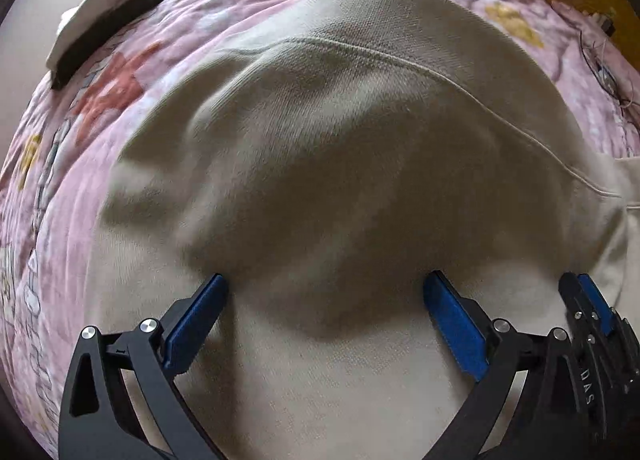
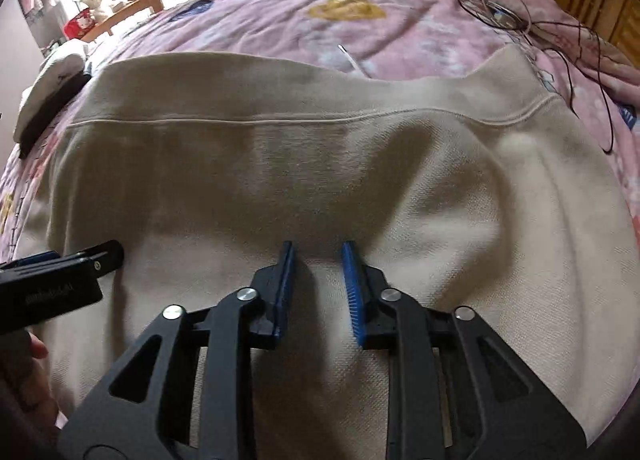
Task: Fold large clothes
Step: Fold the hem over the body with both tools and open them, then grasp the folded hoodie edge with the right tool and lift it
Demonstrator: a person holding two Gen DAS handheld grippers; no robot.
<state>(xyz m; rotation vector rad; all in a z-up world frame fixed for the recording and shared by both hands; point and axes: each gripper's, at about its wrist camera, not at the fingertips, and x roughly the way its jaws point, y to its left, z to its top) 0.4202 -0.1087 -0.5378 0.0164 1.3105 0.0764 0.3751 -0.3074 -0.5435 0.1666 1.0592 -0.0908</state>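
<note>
My left tool (image 1: 326,288) points steeply down at the cream garment (image 1: 340,147), jaws spread wide with nothing held; its blue pads (image 1: 196,320) rest at the cloth over a raised fold. My right tool (image 2: 317,258) tilts down just beside it, jaws narrowed to a small gap. Whether cloth is pinched between them I cannot tell. The garment lies spread across the pink floral bedspread (image 2: 280,19), seam running across. Its near edge is cut off below my tools. A folded pile (image 1: 100,27) sits far left, and tangled cables (image 2: 532,23) lie at the far right.
</note>
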